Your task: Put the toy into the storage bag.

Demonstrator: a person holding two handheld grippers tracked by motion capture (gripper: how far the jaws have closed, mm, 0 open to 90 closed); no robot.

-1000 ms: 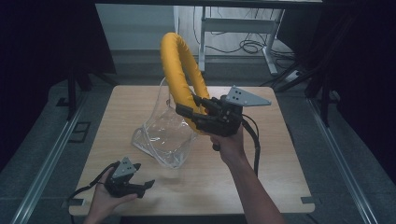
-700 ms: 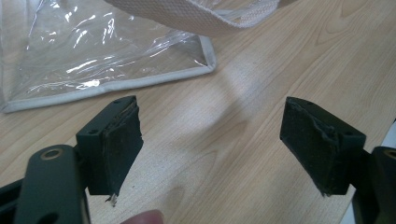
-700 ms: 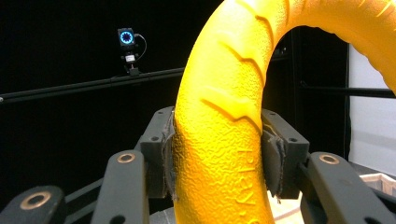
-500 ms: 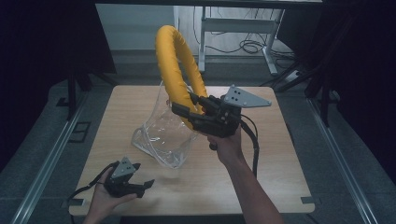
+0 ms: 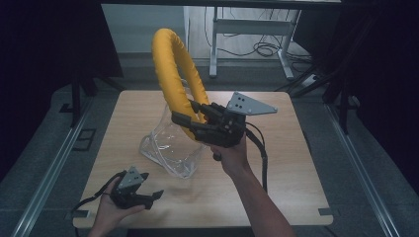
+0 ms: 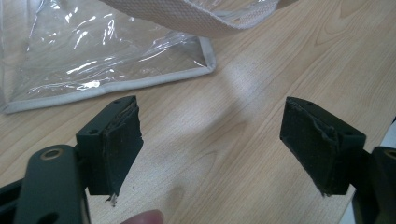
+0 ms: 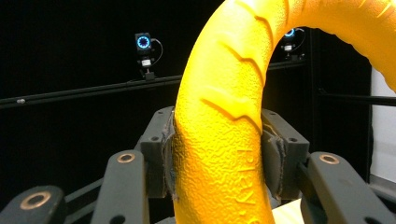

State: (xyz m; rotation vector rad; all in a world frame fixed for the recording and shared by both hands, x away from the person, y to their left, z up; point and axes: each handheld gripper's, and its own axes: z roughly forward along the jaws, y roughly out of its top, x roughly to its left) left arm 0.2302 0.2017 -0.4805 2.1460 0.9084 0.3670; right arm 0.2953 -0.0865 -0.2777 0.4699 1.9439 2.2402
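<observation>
A large yellow ring [image 5: 174, 74] with a ribbed tread is held upright in the air above the table, with my right gripper [image 5: 185, 118] shut on its lower part. In the right gripper view the yellow ring [image 7: 224, 140] sits squeezed between both pads [image 7: 163, 158]. Below it a clear plastic bag [image 5: 170, 148] with a pale fabric rim lies on the wooden table [image 5: 291, 163]. My left gripper [image 5: 150, 190] rests low near the table's front left edge, open and holding nothing. Its view shows the clear bag [image 6: 93, 51] just beyond the fingers [image 6: 119, 140].
A beige webbing strap [image 6: 196, 16] of the bag crosses the top of the left gripper view. Beyond the table's far edge stand a metal frame [image 5: 247, 39] and loose cables on the floor. Dark surrounds flank both sides.
My right gripper has lifted the yellow ring a little higher and tilted it toward the left. The left gripper has stayed where it was.
</observation>
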